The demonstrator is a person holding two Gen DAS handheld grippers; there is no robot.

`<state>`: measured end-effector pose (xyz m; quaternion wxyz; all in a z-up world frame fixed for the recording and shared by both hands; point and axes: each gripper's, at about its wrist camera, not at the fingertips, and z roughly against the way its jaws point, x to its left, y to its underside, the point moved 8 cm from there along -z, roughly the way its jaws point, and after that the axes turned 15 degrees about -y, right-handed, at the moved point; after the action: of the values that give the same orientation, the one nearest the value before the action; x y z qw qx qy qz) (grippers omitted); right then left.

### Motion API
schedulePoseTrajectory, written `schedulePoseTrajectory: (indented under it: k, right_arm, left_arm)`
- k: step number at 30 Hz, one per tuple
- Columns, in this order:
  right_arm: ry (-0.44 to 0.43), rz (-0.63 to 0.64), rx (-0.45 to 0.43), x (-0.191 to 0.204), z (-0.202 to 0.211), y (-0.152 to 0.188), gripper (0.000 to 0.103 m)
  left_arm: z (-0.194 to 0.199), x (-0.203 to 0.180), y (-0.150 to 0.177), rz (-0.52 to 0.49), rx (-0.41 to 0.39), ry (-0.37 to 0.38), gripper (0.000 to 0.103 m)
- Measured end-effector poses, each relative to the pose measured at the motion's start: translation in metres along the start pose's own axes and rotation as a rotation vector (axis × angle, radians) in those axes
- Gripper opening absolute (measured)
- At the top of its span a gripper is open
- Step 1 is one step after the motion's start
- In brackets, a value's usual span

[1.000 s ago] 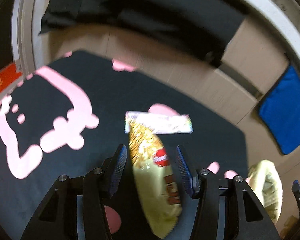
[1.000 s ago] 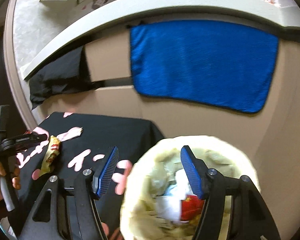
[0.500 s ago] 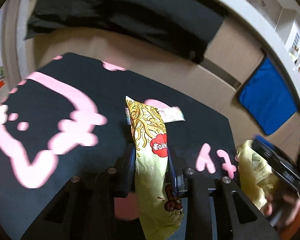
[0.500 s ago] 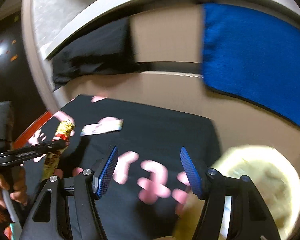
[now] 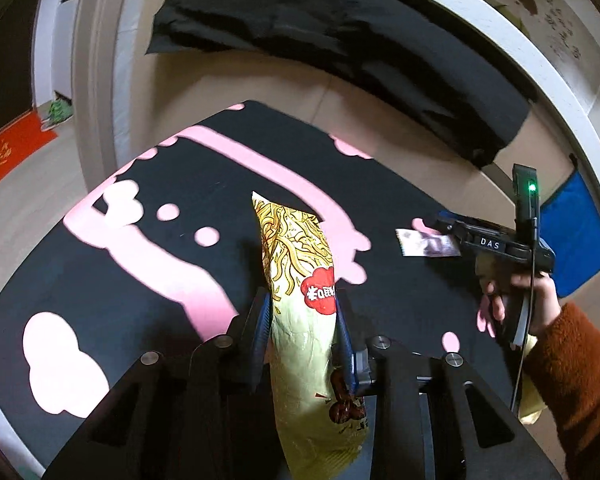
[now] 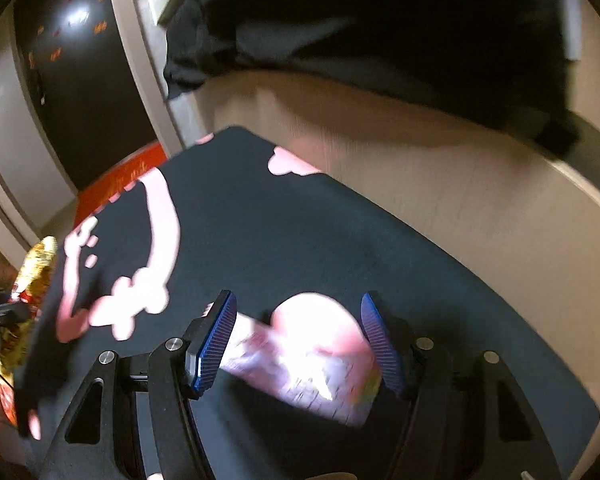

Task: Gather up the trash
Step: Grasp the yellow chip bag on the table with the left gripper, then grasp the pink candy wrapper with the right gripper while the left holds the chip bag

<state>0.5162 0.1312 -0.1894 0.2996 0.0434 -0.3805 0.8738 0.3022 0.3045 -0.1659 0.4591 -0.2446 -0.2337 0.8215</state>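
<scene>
My left gripper (image 5: 302, 320) is shut on a yellow noodle snack bag (image 5: 300, 264), held upright above the black mat with pink shapes (image 5: 148, 248). My right gripper (image 6: 298, 338) is open, its blue pads either side of a flat pinkish-white wrapper (image 6: 304, 368) lying on the mat (image 6: 300, 240). In the left wrist view the right gripper (image 5: 446, 230) sits over that wrapper (image 5: 420, 243). The snack bag shows at the left edge of the right wrist view (image 6: 32, 272).
A black cloth (image 5: 340, 40) hangs over the white curved rim behind the mat. A blue cloth (image 5: 572, 236) hangs at the right. A red mat (image 5: 8, 152) lies on the floor at left. A bit of yellow bag (image 5: 530, 408) shows under the right hand.
My left gripper closed on the snack bag and lifted it. My right gripper swung left from the yellow trash bag to the mat and now straddles the flat wrapper.
</scene>
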Motion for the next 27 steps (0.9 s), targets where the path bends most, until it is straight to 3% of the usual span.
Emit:
schedulePoseTrajectory:
  k: [4,8,16,19,24,27]
  right_arm:
    - [-0.025,-0.064,0.01,-0.004,-0.004,0.013,0.063]
    - [-0.138,-0.148,-0.023,0.015,0.008,0.035,0.066]
    - [-0.091,-0.122,-0.037,0.041,0.003,0.052,0.088]
    - [-0.052,-0.126,-0.006,0.043,-0.002,0.051,0.09]
    - [0.036,-0.065,0.048,0.048,-0.011,0.053,0.09]
    - [0.112,0.003,0.048,0.04,-0.012,0.048,0.065]
  left_arm:
    - [-0.005,0.007,0.002,0.034,0.015,0.03,0.032]
    - [-0.01,0.002,0.003,0.045,0.025,0.062,0.033]
    - [-0.011,-0.012,0.01,0.046,0.053,0.102,0.033]
    - [-0.012,-0.012,0.012,0.047,0.059,0.097,0.033]
    - [-0.015,-0.012,0.011,0.051,0.066,0.104,0.033]
    - [-0.017,-0.013,0.011,0.052,0.074,0.107,0.033]
